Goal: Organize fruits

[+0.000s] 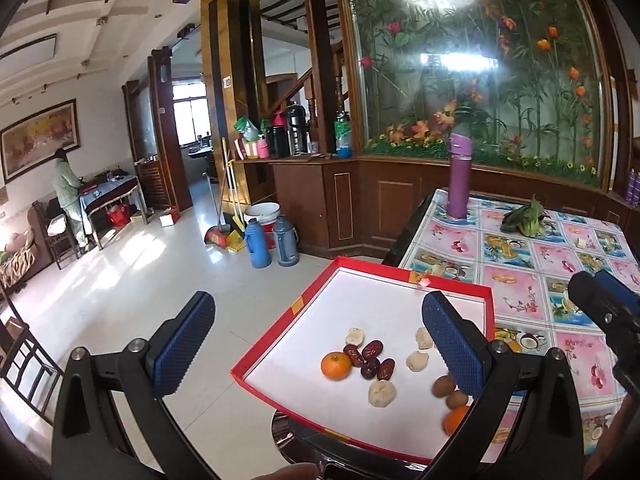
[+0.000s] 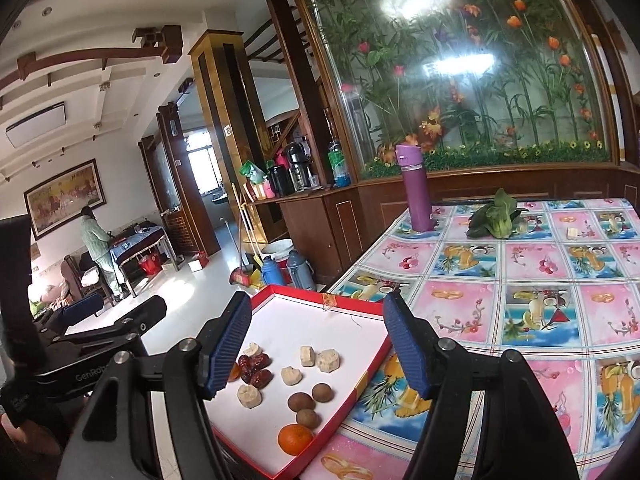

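Note:
A red tray [image 1: 400,277] with a white floor sits at the table's near left corner, partly overhanging the edge. On it lie a mandarin [image 1: 336,366], a cluster of red dates [image 1: 370,356], several pale chunks [image 1: 382,393], brown round fruits [image 1: 444,386] and a second mandarin [image 1: 456,418] half hidden by my finger. My left gripper [image 1: 320,302] hovers open over the tray's left side, holding nothing. My right gripper [image 2: 319,300] is open too, above the tray [image 2: 362,384], over the dates [image 2: 256,368], the pale chunks [image 2: 316,358], the brown fruits [image 2: 306,402] and a mandarin [image 2: 295,438].
The table [image 2: 520,320] carries a patterned fruit-print cloth, a purple bottle [image 2: 416,192] and a leafy green vegetable [image 2: 498,216] at the far side. Left of the table are tiled floor, two thermos flasks [image 1: 272,242] and a wooden cabinet. A person [image 1: 70,196] stands far off.

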A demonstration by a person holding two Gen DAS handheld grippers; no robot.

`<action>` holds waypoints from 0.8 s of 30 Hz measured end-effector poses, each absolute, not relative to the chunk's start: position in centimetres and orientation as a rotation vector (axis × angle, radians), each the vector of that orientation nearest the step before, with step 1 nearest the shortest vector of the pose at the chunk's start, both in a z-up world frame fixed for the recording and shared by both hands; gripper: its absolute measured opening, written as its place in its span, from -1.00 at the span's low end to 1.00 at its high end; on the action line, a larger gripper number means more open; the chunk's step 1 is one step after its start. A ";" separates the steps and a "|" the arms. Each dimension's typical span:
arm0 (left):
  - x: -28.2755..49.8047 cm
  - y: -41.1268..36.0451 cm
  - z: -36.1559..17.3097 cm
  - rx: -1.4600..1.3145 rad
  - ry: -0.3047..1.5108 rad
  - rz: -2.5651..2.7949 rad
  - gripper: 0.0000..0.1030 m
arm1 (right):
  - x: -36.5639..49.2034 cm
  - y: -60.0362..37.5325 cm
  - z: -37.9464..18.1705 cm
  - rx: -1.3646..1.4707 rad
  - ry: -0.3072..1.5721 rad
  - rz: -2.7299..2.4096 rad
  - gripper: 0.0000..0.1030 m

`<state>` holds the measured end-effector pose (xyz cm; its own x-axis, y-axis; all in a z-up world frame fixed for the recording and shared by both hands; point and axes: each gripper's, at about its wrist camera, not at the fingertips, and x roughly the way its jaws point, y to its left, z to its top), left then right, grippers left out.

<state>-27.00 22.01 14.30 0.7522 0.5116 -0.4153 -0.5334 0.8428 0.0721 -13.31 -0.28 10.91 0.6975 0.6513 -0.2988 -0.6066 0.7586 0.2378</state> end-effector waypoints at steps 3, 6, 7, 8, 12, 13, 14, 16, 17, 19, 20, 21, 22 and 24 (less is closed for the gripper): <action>-27.3 22.4 14.4 -0.085 0.438 0.568 1.00 | -13.7 -0.1 10.9 0.110 0.374 0.708 0.32; -27.6 22.5 14.5 -0.091 0.432 0.576 1.00 | -14.2 0.1 11.1 0.102 0.370 0.713 0.33; -27.6 22.4 14.6 -0.089 0.432 0.574 1.00 | -14.2 0.0 11.0 0.102 0.370 0.714 0.33; -27.7 22.4 14.6 -0.088 0.434 0.573 1.00 | -14.4 0.0 11.1 0.102 0.371 0.714 0.33; -28.0 22.1 14.7 -0.091 0.433 0.570 1.00 | -14.7 0.1 11.1 0.094 0.375 0.719 0.33; -28.1 22.1 14.7 -0.089 0.432 0.568 1.00 | -14.8 0.2 11.1 0.093 0.375 0.723 0.33; -28.2 22.0 14.7 -0.087 0.431 0.566 1.00 | -15.0 0.2 11.1 0.090 0.373 0.726 0.33; -28.4 21.7 14.7 -0.080 0.429 0.564 1.00 | -15.4 0.2 11.1 0.083 0.367 0.731 0.34; -28.5 21.6 14.7 -0.077 0.428 0.563 1.00 | -15.6 0.2 11.2 0.079 0.361 0.732 0.34; -28.6 21.4 14.7 -0.072 0.430 0.558 1.00 | -15.7 0.2 11.2 0.070 0.355 0.733 0.36; -28.7 21.2 14.7 -0.071 0.431 0.556 1.00 | -15.7 0.1 11.1 0.070 0.355 0.733 0.37; -28.7 21.1 14.7 -0.068 0.430 0.555 1.00 | -15.8 0.1 11.1 0.074 0.356 0.733 0.37; -28.7 21.0 14.8 -0.065 0.429 0.557 1.00 | -15.8 0.1 11.1 0.074 0.357 0.735 0.38; -28.6 20.9 14.8 -0.060 0.431 0.558 1.00 | -15.7 0.1 11.0 0.078 0.367 0.736 0.38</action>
<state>-28.61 20.93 14.81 0.7613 0.5005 -0.4122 -0.5253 0.8488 0.0606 -15.70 0.12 11.01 0.6804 0.6690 -0.2993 -0.6420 0.7410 0.1969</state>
